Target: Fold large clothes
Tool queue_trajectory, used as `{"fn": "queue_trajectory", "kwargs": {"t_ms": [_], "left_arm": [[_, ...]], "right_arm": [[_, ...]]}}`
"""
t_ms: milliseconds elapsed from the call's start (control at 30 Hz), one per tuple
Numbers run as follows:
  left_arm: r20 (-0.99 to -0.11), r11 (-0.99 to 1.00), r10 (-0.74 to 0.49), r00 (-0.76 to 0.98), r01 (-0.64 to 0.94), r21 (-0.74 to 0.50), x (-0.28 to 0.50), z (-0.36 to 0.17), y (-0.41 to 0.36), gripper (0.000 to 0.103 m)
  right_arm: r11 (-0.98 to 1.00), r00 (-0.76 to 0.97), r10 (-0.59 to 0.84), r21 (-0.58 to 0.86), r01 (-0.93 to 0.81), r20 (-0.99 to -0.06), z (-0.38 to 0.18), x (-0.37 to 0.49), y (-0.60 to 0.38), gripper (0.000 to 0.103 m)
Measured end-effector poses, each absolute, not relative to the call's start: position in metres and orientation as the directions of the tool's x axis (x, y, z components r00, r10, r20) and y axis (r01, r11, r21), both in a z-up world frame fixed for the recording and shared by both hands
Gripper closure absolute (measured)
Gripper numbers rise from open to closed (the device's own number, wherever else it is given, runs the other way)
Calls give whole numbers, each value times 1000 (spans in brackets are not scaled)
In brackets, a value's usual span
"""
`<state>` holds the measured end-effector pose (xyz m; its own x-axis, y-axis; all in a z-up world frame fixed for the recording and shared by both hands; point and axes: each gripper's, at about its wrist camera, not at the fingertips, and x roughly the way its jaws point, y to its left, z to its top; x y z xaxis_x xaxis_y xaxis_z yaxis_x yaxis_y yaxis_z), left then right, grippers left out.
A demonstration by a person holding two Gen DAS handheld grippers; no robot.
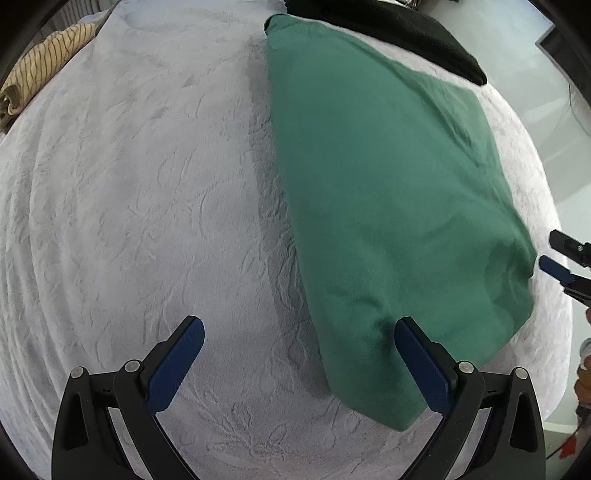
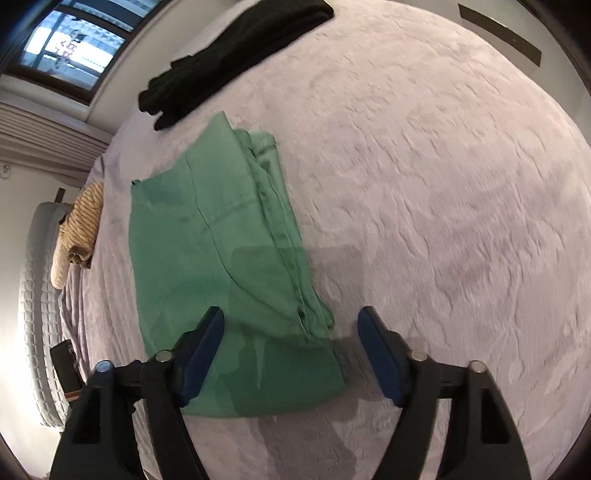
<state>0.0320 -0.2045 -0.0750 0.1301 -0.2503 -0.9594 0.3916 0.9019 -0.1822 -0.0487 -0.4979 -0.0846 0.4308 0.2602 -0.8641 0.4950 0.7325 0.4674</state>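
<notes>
Green garment lies folded into a long panel on the bed, its far end near the black garment. Its layered edge looks loose, so a careless next pinch may catch only the top layer and pull the fold open. Right tongs hang wide apart above its near end, holding nothing. Left tongs also stand wide apart and empty, one pad over the garment's near corner.

Below the left gripper, whose jaws stand wide apart with nothing between them, lies a pale textured blanket, with a folded green garment under its right finger, black clothing far ahead and striped fabric far ahead-left.
</notes>
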Motion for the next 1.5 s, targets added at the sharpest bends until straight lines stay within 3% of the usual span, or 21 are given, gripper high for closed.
{"fn": "queue_trajectory", "kwargs": {"t_ms": [233,567,900,933,967,1000,1067,1100,1200,1500], "left_arm": [[-922,886,-365,131,354,-301,59,-65,-197,0],[-871,805,-486,-71,351,-478,67,-100,-222,0],[-874,789,-474,-107,390,-475,66,-120,-261,0],[-873,789,-477,-101,389,-476,65,-119,-260,2],[-875,791,-476,-82,395,-467,63,-115,-259,15],[-879,793,-471,-67,403,-456,60,-110,-248,28],[-872,784,-486,-51,416,-461,58,-100,-240,40],[-867,778,-496,-50,417,-469,57,-95,-237,48],[-845,755,-534,-38,429,-497,56,-77,-225,58],[-775,683,-631,-22,458,-569,30,-18,-156,59]], "right_arm": [[710,457,332,538,455,-825,-92,-19,-511,23],[626,452,497,667,405,-741,-135,36,-533,23],[597,433,564,710,374,-703,-170,89,-527,22],[588,436,563,711,385,-702,-171,90,-527,29],[570,437,577,723,391,-690,-172,91,-527,57],[555,442,582,731,397,-682,-172,92,-528,67],[539,461,589,748,387,-663,-167,89,-525,81],[532,472,593,758,377,-652,-163,87,-523,81],[474,517,616,804,359,-594,-148,80,-520,83],[449,568,644,854,263,-513,-85,51,-472,84]]}}
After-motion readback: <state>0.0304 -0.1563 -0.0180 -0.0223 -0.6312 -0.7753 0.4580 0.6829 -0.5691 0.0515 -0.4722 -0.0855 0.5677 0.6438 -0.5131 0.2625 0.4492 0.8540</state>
